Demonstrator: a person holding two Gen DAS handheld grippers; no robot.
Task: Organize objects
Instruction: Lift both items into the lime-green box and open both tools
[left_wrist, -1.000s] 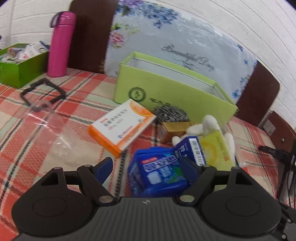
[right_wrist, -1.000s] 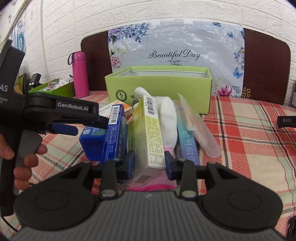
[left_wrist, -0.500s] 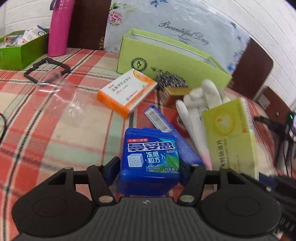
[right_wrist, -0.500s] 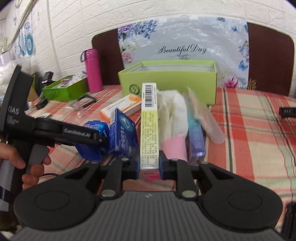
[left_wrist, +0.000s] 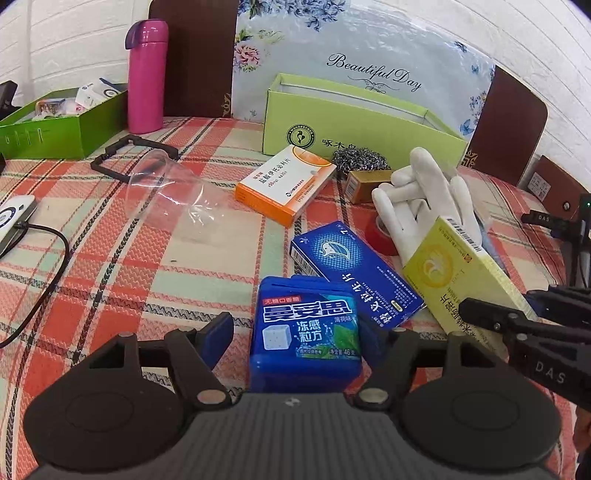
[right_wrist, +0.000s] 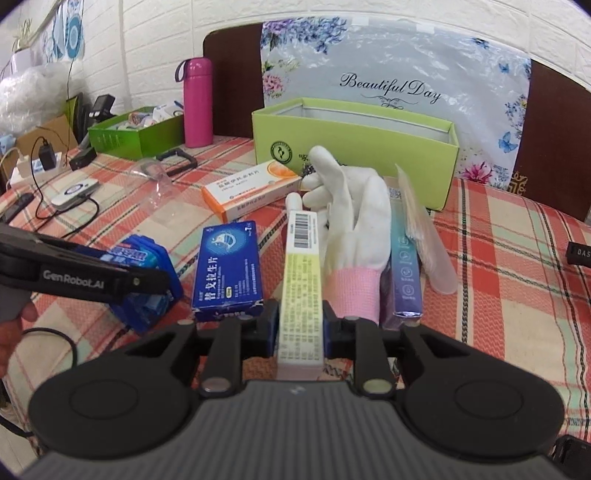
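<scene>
Yellow box is gripped by our right gripper; left gripper spreads open around the blue mint tin, near the lime box.

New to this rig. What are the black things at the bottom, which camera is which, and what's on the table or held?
No robot arm: a person holds a two-finger gripper in each hand, each with a fisheye camera looking along its fingers. The black discs are the gripper bodies. In the left wrist view, the left gripper stands around a blue gum box, its left finger apart from the box. In the right wrist view, the right gripper clamps a yellow medicine box. On the plaid tablecloth lie a white glove, a blue medicine box, an orange medicine box and an open green box.
</scene>
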